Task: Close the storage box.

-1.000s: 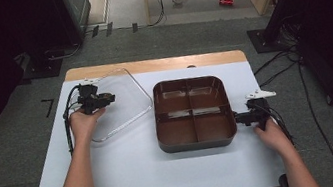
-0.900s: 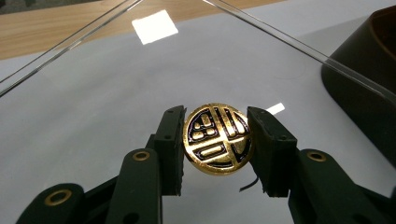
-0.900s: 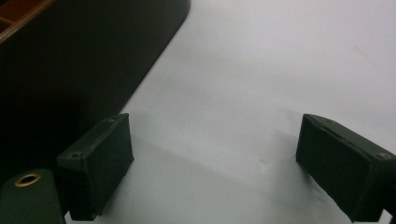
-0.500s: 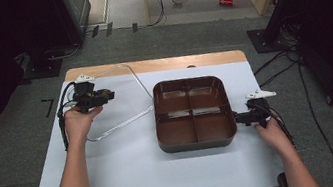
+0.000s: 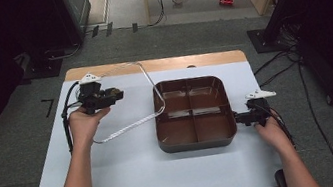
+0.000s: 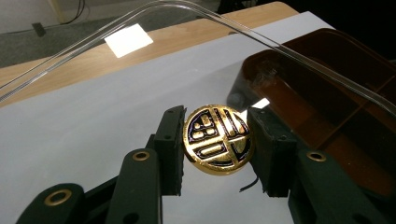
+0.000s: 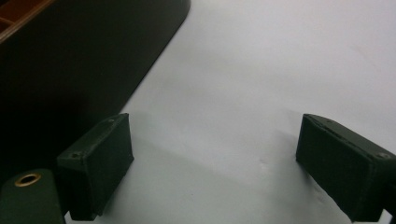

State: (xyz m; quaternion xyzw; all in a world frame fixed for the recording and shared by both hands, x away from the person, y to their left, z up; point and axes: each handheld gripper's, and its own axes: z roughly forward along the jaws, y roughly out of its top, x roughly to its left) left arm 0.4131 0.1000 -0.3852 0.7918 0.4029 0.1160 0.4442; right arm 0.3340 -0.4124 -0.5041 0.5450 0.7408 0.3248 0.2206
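one clear lid, apparently tilted up, leans toward the tray.

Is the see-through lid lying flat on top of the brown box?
No, the clear lid is tilted up beside the brown box, held by its gold knob in the left gripper.

We count one brown tray with four compartments, one clear lid, one gold emblem, two tongs, and one worktop.
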